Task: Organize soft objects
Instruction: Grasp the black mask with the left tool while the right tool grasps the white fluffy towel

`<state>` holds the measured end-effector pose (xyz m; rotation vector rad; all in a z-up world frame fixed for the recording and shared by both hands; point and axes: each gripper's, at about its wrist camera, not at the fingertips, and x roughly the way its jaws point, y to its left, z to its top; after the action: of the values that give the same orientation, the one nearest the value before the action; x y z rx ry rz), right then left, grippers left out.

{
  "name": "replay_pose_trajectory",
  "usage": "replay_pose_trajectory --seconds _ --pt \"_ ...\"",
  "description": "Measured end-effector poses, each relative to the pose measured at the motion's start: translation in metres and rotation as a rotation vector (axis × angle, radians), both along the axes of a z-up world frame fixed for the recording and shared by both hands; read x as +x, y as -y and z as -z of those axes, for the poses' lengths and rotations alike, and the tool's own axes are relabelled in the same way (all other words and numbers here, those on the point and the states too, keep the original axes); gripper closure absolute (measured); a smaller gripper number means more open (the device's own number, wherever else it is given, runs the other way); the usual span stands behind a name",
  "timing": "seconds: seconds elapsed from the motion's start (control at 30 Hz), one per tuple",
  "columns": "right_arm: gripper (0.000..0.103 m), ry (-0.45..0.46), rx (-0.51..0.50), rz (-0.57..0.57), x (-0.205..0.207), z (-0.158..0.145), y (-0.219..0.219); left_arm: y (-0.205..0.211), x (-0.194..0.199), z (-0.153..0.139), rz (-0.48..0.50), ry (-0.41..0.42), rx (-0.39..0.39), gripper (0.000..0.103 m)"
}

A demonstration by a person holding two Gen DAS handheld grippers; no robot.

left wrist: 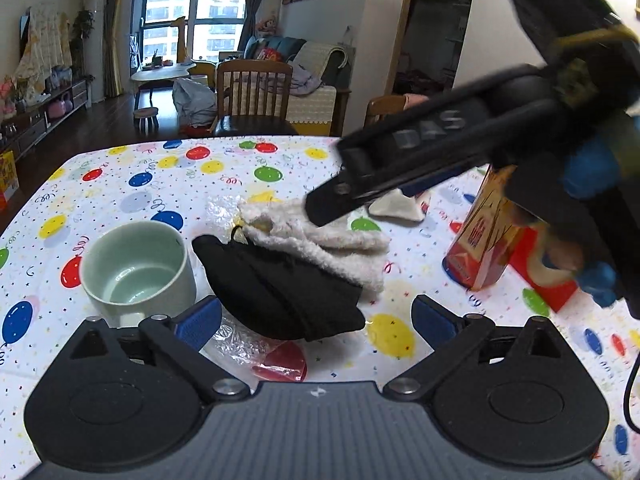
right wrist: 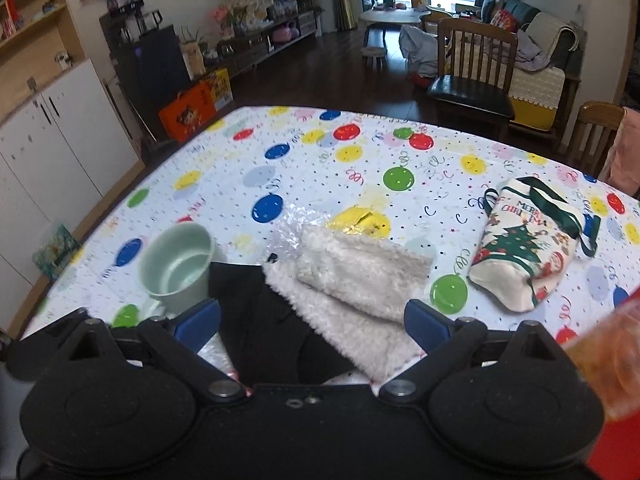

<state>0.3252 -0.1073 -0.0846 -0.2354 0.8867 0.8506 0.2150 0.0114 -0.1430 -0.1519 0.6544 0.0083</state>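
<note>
Fleece and black cloth on the balloon-print table (right wrist: 280, 160): one of each, overlapping.

One white fleece (right wrist: 360, 276) folded over one black cloth (left wrist: 280, 288), centre; one green cup (left wrist: 136, 268) just left; one Christmas pouch (right wrist: 528, 248) apart, right. Left gripper (left wrist: 316, 320) spread, nothing pinched; right gripper (right wrist: 312, 320) spread over the pile. Red box (left wrist: 484, 240) partly hidden behind the blurred right gripper; gold wrapper (right wrist: 360, 222) half covered by fleece.

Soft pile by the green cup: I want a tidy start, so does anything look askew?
Yes. The black cloth and white fleece lie overlapped and crooked on crinkled clear plastic wrap, right beside the cup. Nothing looks spilled.
</note>
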Motion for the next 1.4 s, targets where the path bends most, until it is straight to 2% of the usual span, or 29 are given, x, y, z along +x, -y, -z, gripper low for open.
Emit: replay_pose_trajectory --seconds 0.17,0.27,0.37,0.73,0.93,1.0,1.13,1.2,1.23,1.27,1.4 --pt "0.005 -0.021 -0.047 -0.018 0.014 0.022 -0.016 0.002 0.010 0.015 -0.014 -0.031 0.012 0.001" --pt "0.010 -0.063 -0.059 -0.008 0.026 0.033 -0.023 0.001 0.017 0.022 -0.017 -0.043 0.014 0.001" --pt "0.010 -0.080 -0.062 0.003 0.035 0.040 -0.029 0.002 0.024 0.027 -0.029 -0.061 0.021 0.001" --pt "0.011 -0.055 -0.082 0.015 0.054 0.057 -0.047 0.011 0.046 0.036 -0.033 -0.073 0.083 0.002" --pt "0.034 -0.134 -0.046 0.035 0.061 0.068 -0.046 0.013 0.049 0.041 -0.057 -0.095 0.116 0.005" --pt "0.047 -0.157 -0.021 0.049 0.063 0.069 -0.042 0.013 0.048 0.040 -0.059 -0.095 0.118 0.011" --pt "0.062 -0.169 -0.001 0.049 0.061 0.066 -0.040 0.017 0.045 0.039 -0.061 -0.088 0.130 0.019" --pt "0.076 -0.165 0.001 0.053 0.060 0.064 -0.039 0.017 0.044 0.039 -0.064 -0.084 0.129 0.024" --pt "0.079 -0.164 0.003 0.058 0.059 0.063 -0.038 0.016 0.044 0.039 -0.067 -0.085 0.124 0.026" --pt "0.086 -0.162 0.005 0.063 0.059 0.062 -0.037 0.016 0.044 0.038 -0.069 -0.087 0.120 0.031" --pt "0.092 -0.152 0.019 0.080 0.056 0.057 -0.032 0.012 0.047 0.038 -0.073 -0.097 0.117 0.043"
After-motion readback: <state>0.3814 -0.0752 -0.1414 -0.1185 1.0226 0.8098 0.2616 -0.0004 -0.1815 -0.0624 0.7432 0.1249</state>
